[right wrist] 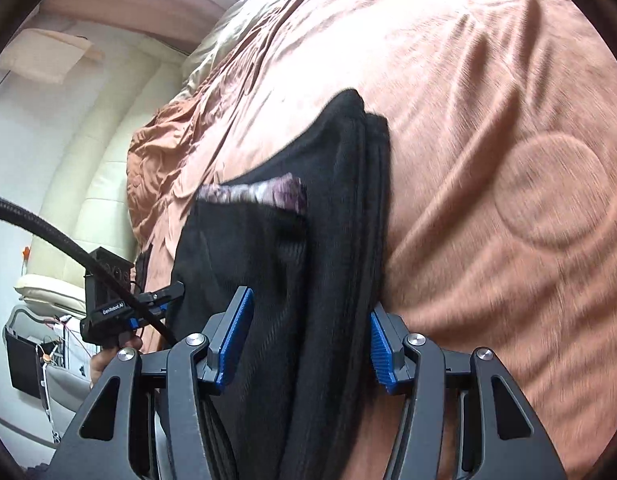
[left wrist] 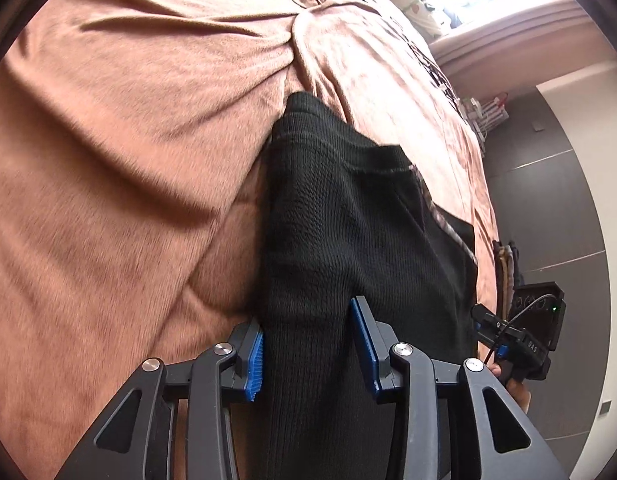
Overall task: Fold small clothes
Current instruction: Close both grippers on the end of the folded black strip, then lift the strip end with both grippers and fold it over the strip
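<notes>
Both grippers are working one black knit garment (left wrist: 348, 220) over a bed covered in a brown blanket (left wrist: 128, 160). The garment hangs or drapes between the two tools, its far end resting on or just above the blanket — contact there is hard to confirm through the motion blur.

Left gripper (left wrist: 308, 356): the blue pads (left wrist: 255, 364) stand apart with a thick fold of the knit running between them. The gap looks wider than the cloth, so whether they pinch it or merely straddle it cannot be told. Right gripper (right wrist: 304, 344): same picture — the pads (right wrist: 382, 354) are spread and several stacked layers of the garment pass through the gap; grip is uncertain here too.

In the right wrist view the cloth shows several parallel edges, so it looks already doubled at least once. A strip of purple patterned lining (right wrist: 256, 194) peeks out at an opening. The left gripper also shows at the left edge of that view, and the right gripper (left wrist: 492, 330) at the right edge of the left wrist view, a hand partly visible beneath each.

Judged step: mid-fold, carrying or laying the doubled garment onto the blanket. Next move likely calls for lowering both ends level, keeping the layers aligned, and setting the cloth flat before letting go — uneven release could let the stack slide open.
</notes>
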A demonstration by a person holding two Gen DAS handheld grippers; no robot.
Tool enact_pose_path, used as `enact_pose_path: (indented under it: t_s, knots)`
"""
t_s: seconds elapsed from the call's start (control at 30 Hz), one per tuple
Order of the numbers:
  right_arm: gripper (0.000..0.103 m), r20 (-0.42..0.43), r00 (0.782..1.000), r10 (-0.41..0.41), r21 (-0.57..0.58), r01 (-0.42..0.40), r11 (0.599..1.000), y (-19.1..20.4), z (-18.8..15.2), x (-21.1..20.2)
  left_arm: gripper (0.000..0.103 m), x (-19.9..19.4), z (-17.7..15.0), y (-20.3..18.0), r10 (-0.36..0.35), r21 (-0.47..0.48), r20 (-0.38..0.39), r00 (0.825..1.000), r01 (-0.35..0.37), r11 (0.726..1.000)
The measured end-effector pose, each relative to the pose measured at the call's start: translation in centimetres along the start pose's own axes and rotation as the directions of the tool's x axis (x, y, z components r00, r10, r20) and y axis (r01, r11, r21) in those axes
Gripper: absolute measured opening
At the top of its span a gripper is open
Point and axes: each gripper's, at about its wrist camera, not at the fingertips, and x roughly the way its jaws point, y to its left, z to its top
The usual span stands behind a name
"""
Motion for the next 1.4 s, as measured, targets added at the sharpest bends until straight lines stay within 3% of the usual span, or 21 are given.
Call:
enact_pose_path:
  t_s: [0.13,0.23,0.3,0.4,0.7,0.93,1.17,1.4]
  knots:
    - [0.04,0.007,1.0,0.003,0.004,-0.003,1.0,0.0,0.7,1.0,0.038,0.3,1.4,0.0,-0.016,-0.026,0.019,1.0,0.016,1.0]
    - [0.027,0.015,1.0,-0.019,0.011,0.019,1.0,0.1,1.2,1.9,0.032,0.7,2.7,-0.1,-0.011,-0.024,0.043,0.999,0.012,1.0]
    - [0.017,0.021,1.0,-0.023,0.019,0.023,1.0,0.2,1.2,1.7,0.019,1.1,3.4,0.2,-0.02,-0.055,0.045,0.999,0.022,0.998]
    - [0.01,0.039,0.999,-0.036,-0.004,0.036,0.999,1.3,0.9,1.2,0.009,1.2,3.7,-0.4,-0.006,-0.041,0.047,0.999,0.008,0.999]
    - [0.009,0.109,0.993,-0.053,-0.119,0.066,0.991,6.8,-0.8,-2.2,0.008,-4.1,1.8,-4.6,-0.071,0.044,0.127,0.989,0.066,0.997]
    - [0.009,0.174,0.983,-0.054,-0.191,0.088,0.978,10.7,-3.2,-6.5,0.008,-9.9,-0.3,-9.0,-0.128,0.119,0.197,0.972,0.105,0.987]
    - [0.009,0.265,0.964,-0.013,-0.29,0.092,0.953,14.5,-6.8,-13.2,0.008,-14.7,-2.1,-13.9,-0.178,0.193,0.255,0.95,0.13,0.973]
    - [0.009,0.357,0.933,-0.048,-0.324,0.172,0.93,18.3,-10.4,-22.0,0.008,-20.2,-5.4,-19.7,-0.256,0.28,0.295,0.921,0.173,0.944]
